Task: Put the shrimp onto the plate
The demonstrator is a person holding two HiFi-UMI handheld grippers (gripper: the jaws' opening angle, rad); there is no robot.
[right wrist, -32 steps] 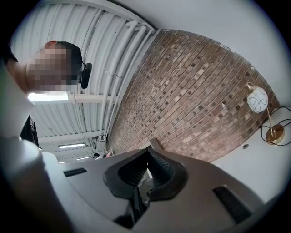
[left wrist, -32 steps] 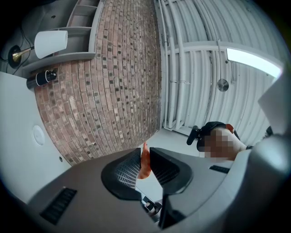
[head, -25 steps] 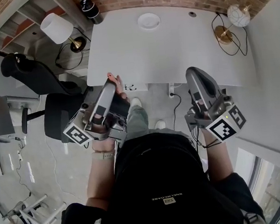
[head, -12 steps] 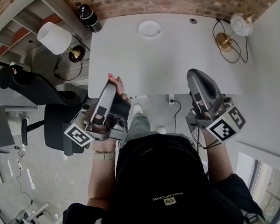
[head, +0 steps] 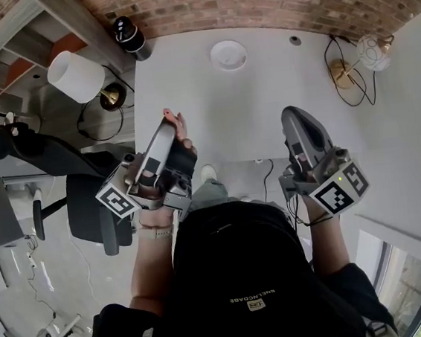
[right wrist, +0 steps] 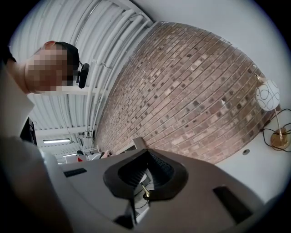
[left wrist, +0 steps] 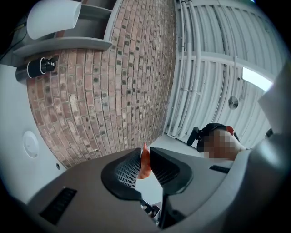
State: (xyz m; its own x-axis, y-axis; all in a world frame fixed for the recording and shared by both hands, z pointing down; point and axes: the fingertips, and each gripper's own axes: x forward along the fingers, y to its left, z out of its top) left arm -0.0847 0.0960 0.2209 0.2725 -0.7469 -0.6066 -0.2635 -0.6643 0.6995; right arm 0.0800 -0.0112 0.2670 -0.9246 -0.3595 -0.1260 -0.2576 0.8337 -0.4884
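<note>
A small round white plate lies near the far edge of the white table; it also shows at the left of the left gripper view as the plate. My left gripper is raised over the table's near left part, shut on an orange-pink shrimp. In the left gripper view the shrimp stands pinched between the two dark pads, its tail poking up past the tips. My right gripper hovers over the table's near right edge, shut and holding nothing, as its own view shows at the right gripper.
A white-shaded lamp and a black cylinder stand at the table's left corner. A globe lamp on a brass base with looped cable sits at the right. A black office chair is left of the table. A brick wall runs behind.
The table and plate have slid lower in the head view, so I stand closer to them. Both grippers keep nearly the same pose, the left one still holding the shrimp.
</note>
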